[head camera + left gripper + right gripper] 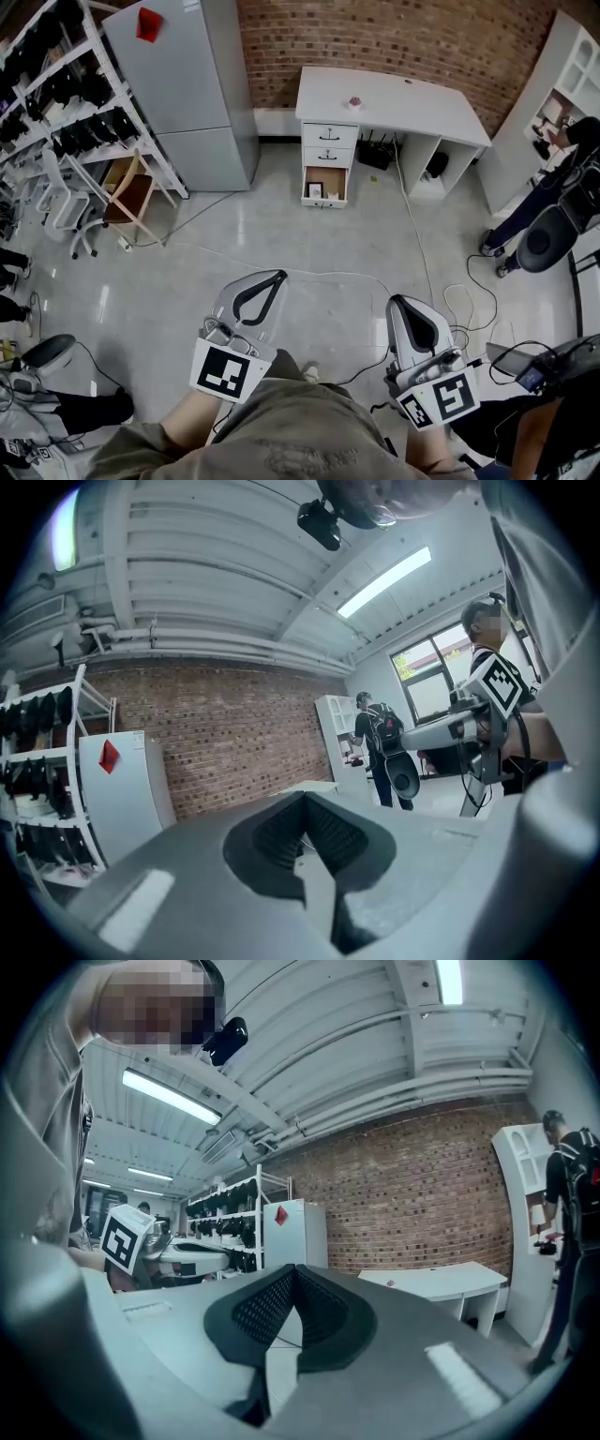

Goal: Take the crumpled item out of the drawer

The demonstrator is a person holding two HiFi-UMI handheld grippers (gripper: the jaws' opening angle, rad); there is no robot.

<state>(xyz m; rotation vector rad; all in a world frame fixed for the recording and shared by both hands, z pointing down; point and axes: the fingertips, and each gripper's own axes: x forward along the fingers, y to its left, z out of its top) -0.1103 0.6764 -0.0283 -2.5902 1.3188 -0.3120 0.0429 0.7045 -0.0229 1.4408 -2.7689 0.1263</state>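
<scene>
The left gripper (277, 277) and the right gripper (395, 302) are both held low, close to the person's body, and they point at the floor (281, 225) in front. In the left gripper view the two black jaws of the left gripper (302, 800) are pressed together at the tips and there is nothing between them. In the right gripper view the right gripper (293, 1270) looks the same: its jaws are together and hold nothing. Far ahead, a white desk (403, 101) stands against the red brick wall (394, 33). The desk has three drawers on its left side, and the bottom drawer (325, 184) is pulled open. There is a small dark and white thing (316, 190) inside it, but it is too little to tell what it is. Both grippers are well apart from that drawer. A tiny pink thing (354, 102) sits on top of the desk. To the left of the desk is a tall grey fridge (187, 84) with a red thing (148, 22) on it. Next to the fridge are white shelves (56, 89) full of black things, and a wooden chair (128, 194). A thin white cable (319, 273) lies across the floor. Another person (553, 202) stands at the far right
</scene>
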